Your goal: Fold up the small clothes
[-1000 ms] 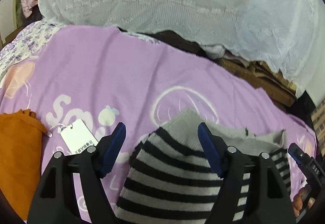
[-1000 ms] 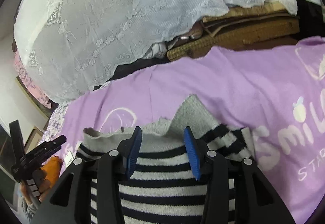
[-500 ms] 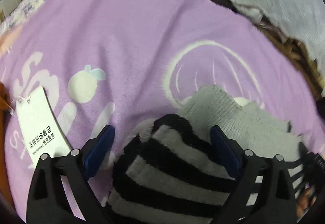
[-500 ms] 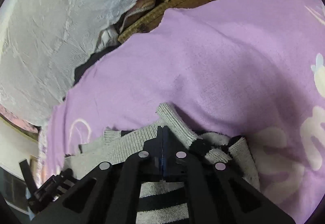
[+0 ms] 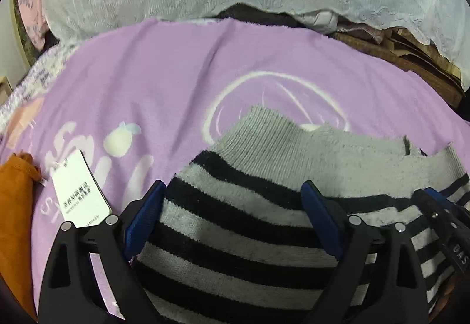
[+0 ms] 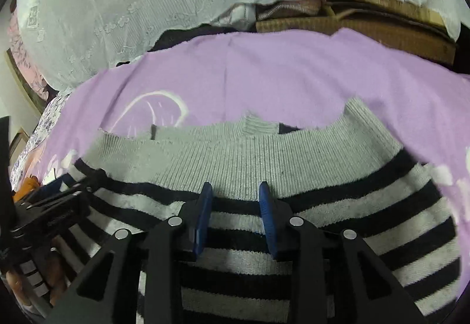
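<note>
The striped sweater (image 6: 264, 165) lies on the purple blanket (image 6: 279, 68). Left gripper (image 5: 232, 192) closing, right gripper (image 6: 235, 192) opening, neither clamped on it.

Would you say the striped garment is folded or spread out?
Folded: the striped garment shows doubled grey ribbed edges, lying on the purple blanket.

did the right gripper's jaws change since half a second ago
Yes. The right gripper was shut over the striped sweater then; now its jaws are opening, blue pads apart above the grey ribbed band, holding nothing.
</note>
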Tool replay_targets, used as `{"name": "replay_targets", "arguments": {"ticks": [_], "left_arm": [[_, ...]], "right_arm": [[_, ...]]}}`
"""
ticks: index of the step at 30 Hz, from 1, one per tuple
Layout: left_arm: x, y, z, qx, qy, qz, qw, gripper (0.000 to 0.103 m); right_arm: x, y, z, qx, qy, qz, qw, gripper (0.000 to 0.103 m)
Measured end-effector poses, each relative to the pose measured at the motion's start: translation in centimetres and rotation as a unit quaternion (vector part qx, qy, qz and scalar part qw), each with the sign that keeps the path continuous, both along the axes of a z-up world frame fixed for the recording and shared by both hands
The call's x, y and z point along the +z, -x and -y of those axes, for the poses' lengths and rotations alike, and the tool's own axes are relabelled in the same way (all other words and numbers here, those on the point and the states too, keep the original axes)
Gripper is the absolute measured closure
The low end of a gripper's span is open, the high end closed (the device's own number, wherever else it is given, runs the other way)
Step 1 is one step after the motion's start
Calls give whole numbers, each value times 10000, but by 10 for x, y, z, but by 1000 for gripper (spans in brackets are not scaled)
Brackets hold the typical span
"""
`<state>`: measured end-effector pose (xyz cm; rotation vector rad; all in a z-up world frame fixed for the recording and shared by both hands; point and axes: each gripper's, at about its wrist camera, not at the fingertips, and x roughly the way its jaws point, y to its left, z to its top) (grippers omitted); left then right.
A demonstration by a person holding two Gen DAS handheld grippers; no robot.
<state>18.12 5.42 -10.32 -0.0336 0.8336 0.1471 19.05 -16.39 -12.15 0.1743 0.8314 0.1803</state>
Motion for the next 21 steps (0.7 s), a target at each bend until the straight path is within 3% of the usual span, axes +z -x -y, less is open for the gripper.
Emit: {"name": "replay_targets", "arguments": {"ticks": [4,7,14,21], "left_arm": [[2,1,6,-23,-191,82,9998,14],[13,11,7,-9,-193,309,9993,14],[26,36,21,-276,-146,565,9979,14],[-3,25,28,-275,-475,80,9985,13]], "right_arm": [[7,7,-1,-86,22,159,9998,71],[22,23,-5,-43,26,449,9990,71],[31,52,-31,289,135,556,9979,71],[5,49,-40,348,285,275,9986,70]]}}
